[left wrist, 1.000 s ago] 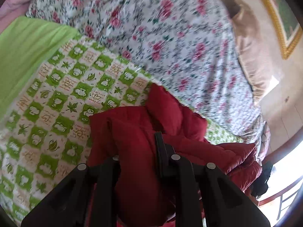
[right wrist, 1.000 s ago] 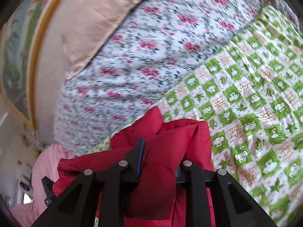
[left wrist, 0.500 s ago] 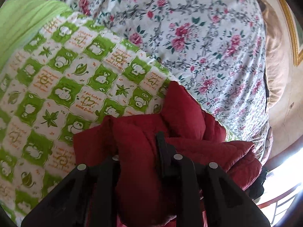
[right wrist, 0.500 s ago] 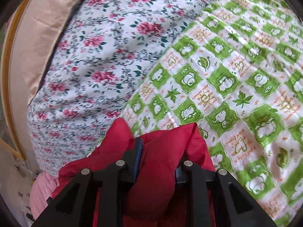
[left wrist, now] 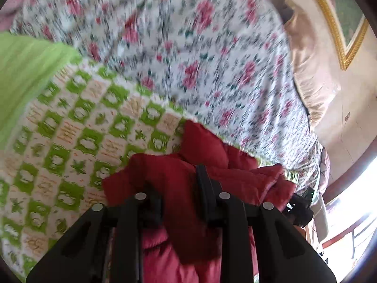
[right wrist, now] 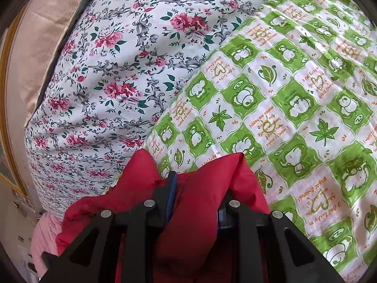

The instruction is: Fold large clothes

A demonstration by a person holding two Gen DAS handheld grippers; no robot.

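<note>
A red padded jacket (left wrist: 212, 151) hangs bunched over the bed. My left gripper (left wrist: 176, 193) is shut on a thick fold of it, and the fabric fills the gap between the black fingers. My right gripper (right wrist: 198, 193) is shut on another fold of the red jacket (right wrist: 205, 179), held just above the green and white checked blanket (right wrist: 294, 99). The lower part of the jacket is hidden behind both grippers. The left wrist view is blurred by motion.
The checked blanket (left wrist: 70, 141) lies over a floral sheet (left wrist: 200, 59), which also shows in the right wrist view (right wrist: 117, 70). A plain green cloth (left wrist: 26, 70) is at the left. A beige pillow (left wrist: 311, 75) and a gold picture frame (left wrist: 334, 23) are at the bed's head.
Both grippers keep their hold on the red jacket. The left gripper has swung back away from the bed. The right gripper has come lower and closer over the checked blanket.
</note>
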